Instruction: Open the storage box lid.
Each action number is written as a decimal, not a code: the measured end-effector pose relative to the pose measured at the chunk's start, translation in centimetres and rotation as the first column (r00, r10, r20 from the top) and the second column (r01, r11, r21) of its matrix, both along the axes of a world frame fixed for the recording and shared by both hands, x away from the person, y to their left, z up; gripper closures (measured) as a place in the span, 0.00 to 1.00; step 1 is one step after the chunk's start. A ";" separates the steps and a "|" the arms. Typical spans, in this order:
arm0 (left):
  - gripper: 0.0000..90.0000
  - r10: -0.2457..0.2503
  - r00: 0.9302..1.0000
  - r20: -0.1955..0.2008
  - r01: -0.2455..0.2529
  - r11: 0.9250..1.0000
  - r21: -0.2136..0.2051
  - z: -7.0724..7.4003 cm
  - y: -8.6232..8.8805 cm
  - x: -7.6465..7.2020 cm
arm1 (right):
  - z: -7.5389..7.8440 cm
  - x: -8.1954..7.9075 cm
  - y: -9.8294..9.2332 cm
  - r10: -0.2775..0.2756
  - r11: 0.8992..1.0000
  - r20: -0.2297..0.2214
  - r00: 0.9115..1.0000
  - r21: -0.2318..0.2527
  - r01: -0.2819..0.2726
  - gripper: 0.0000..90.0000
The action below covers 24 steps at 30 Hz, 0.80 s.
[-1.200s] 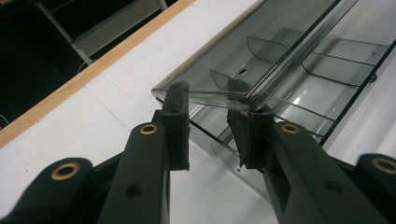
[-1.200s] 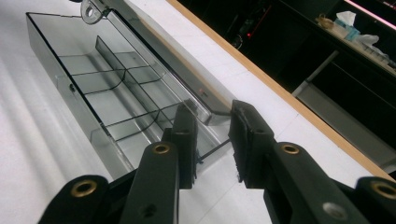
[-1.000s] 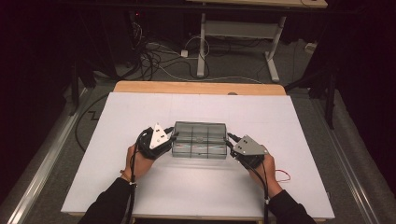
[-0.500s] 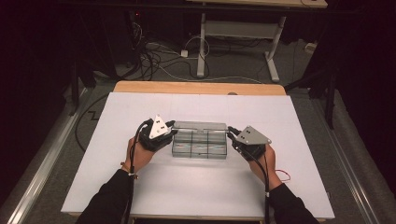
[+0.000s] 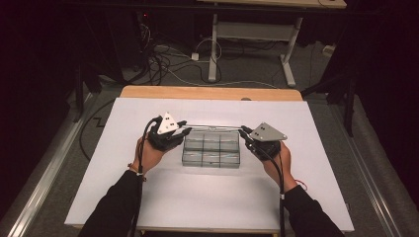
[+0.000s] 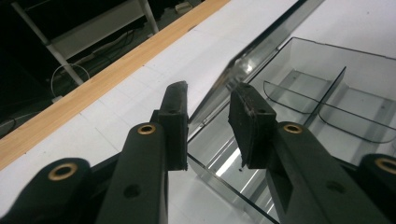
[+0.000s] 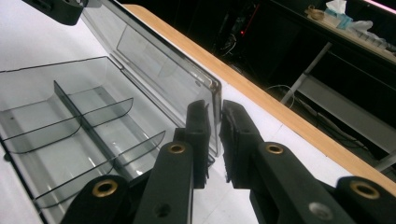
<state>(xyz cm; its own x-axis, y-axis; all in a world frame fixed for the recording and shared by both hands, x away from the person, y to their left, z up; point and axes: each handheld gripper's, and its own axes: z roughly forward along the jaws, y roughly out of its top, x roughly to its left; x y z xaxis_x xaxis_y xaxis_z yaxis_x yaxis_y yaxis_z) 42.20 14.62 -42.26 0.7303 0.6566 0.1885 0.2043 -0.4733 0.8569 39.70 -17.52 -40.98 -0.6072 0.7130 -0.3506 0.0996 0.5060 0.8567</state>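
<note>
Clear divided box (image 5: 211, 149), lid (image 5: 212, 127) half raised at both ends.
Right hand-held gripper (image 7: 215, 122) clamped on lid edge; left hand-held gripper (image 6: 208, 122) apart astride it: we risk twisting the lid or dragging the box across the counter (image 5: 197, 202).

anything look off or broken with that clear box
Nothing stands out. The clear divided box sits square on the white table, empty and undamaged, its hinged lid tilted open between both grippers.

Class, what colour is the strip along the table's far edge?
Light wooden brown: the far edge strip of the white table, clearest in the high view.
</note>
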 end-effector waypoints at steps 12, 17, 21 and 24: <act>0.71 0.025 1.000 0.004 -0.025 0.999 -0.037 -0.1 -0.4 0.8 | -0.6 1.9 0.0 -0.021 0.998 -0.052 0.998 0.060 0.024 0.91; 0.70 0.033 0.999 0.000 -0.033 0.999 -0.038 -0.3 -0.4 1.3 | -1.1 2.8 0.0 -0.033 0.997 -0.063 0.997 0.063 0.037 0.91; 0.70 0.052 0.999 -0.010 -0.053 0.997 -0.057 -0.6 -0.5 1.9 | -1.2 3.3 0.1 -0.046 0.995 -0.050 0.998 0.089 0.050 0.91; 0.69 0.058 0.998 -0.014 -0.059 0.995 -0.074 -0.8 -0.7 2.2 | -1.4 3.5 0.1 -0.044 0.993 -0.052 0.998 0.108 0.049 0.91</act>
<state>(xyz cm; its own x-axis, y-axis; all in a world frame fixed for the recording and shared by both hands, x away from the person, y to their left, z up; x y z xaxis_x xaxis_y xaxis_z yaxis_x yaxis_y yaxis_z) 44.41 13.94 -43.04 0.6923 0.7100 0.1291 0.2397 -0.3950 0.8869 43.21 -17.47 -42.36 -0.5872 0.7731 -0.2398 0.1645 0.4041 0.8998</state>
